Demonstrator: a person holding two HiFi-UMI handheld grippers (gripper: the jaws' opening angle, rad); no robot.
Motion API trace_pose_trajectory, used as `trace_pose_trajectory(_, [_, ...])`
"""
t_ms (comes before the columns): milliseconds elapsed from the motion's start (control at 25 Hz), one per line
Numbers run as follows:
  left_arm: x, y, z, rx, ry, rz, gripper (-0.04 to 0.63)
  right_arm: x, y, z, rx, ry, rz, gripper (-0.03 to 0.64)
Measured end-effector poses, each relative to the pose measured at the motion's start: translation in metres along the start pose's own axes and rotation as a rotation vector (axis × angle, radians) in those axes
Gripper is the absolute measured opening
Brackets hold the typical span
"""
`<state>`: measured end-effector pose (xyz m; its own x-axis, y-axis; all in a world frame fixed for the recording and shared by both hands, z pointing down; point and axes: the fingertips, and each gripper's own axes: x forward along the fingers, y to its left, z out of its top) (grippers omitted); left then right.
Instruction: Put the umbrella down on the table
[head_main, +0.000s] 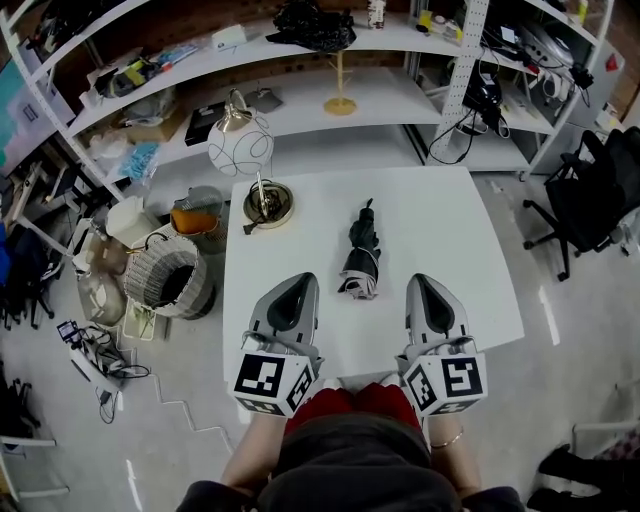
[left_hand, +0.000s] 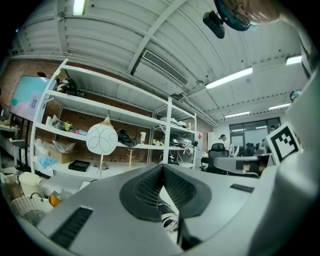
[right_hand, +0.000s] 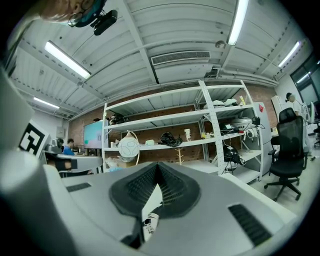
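- Umbrella (head_main: 362, 250) is lying folded on the surface (head_main: 470, 260), untouched.
- Left gripper (head_main: 298, 282) is hovering, fingers closed, empty.
- Right gripper (head_main: 420, 284) is hovering too, fingers closed, empty.

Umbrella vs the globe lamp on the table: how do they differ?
The umbrella lies flat and folded near the middle of the table; the lamp stands upright at its far left corner. The umbrella is dark and slim; the lamp has a white globe on a brass base. Both rest on the table.
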<state>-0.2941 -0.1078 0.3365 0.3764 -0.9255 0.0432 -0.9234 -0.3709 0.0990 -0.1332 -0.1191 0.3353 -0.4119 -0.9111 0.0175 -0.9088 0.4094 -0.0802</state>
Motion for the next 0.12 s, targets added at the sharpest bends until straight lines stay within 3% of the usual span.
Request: trace_pose_trajectory(120, [-0.0044,0.0025,-0.0018,-0.003,-0.004,0.007,0.012,0.0002,0.0063,-0.0011,0.003,-0.006,0.01,0.014])
